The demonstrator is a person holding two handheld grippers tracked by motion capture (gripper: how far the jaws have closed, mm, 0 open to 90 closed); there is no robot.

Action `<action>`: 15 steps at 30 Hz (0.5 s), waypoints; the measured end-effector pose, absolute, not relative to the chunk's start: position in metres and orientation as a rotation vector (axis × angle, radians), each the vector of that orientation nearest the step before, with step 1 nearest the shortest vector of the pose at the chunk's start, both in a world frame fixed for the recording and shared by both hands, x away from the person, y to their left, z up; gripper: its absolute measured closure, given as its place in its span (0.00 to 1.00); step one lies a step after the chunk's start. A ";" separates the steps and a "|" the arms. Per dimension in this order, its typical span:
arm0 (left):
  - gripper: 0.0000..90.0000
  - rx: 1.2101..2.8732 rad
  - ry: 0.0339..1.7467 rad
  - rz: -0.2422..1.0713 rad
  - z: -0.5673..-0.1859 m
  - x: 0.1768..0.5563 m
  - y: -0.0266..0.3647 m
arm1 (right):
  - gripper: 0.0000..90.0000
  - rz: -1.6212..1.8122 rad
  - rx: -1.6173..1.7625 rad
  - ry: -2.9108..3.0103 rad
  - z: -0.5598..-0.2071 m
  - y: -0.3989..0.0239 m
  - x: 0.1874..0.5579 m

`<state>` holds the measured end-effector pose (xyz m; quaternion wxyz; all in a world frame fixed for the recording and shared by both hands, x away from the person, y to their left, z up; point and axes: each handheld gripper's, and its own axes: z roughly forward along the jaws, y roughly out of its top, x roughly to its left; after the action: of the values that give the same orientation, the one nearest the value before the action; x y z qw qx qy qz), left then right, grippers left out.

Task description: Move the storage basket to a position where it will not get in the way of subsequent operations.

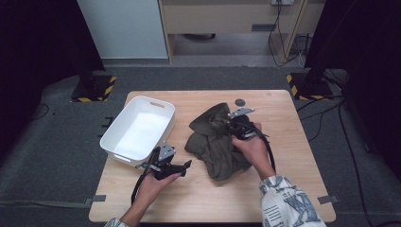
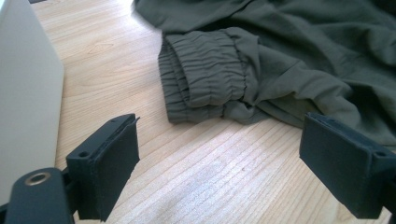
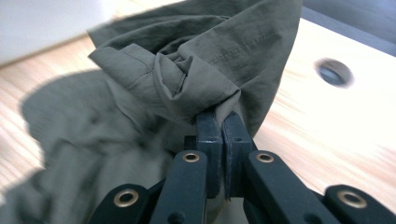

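High view – garment: I see an olive-green garment (image 1: 215, 142) crumpled in a heap on the light wooden worktop (image 1: 283, 189), right of centre.
High view – tub: a white plastic tub (image 1: 137, 130) with rounded corners sits at about nine o'clock from the heap, apart from it, its inside bare.
High view – right tool: my right tool (image 1: 235, 124) sits at the heap's upper edge, toward one o'clock, its hand on the cloth.
High view – left tool: my left tool (image 1: 185, 166) rests on the worktop at about seven o'clock from the heap, nearer the tub, tips aimed at three o'clock.
Left gripper view – state: jaws wide, nothing between them, bare wood grain below.
Left gripper view – cuff: a ribbed elastic cuff (image 2: 205, 77) lies ahead at twelve o'clock, short of the pads, its long axis running away from me.
Right gripper view – state: jaws pinched together on a bunched fold of the thin woven cloth (image 3: 196, 70), which rises in creased peaks.
Judgement: the right hand has the grip, so I'd say the lift toward the tub goes to nine o'clock.
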<state>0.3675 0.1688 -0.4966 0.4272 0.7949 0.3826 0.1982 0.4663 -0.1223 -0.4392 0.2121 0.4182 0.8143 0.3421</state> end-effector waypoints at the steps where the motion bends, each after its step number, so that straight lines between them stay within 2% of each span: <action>1: 0.13 1.987 0.956 0.495 -0.497 0.368 0.169 | 0.98 0.947 1.185 2.247 -0.440 -0.132 0.465; 9: 0.13 1.999 0.953 0.498 -0.498 0.368 0.168 | 0.98 0.861 1.365 2.185 -0.467 -0.198 0.457; 15: 0.13 2.006 0.954 0.496 -0.499 0.368 0.167 | 0.98 0.825 1.451 2.184 -0.493 -0.220 0.456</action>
<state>0.3682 0.1672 -0.4993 0.4192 0.8002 0.3806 0.1978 0.4561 -0.2201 -0.4927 0.1954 0.5177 0.7792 0.2944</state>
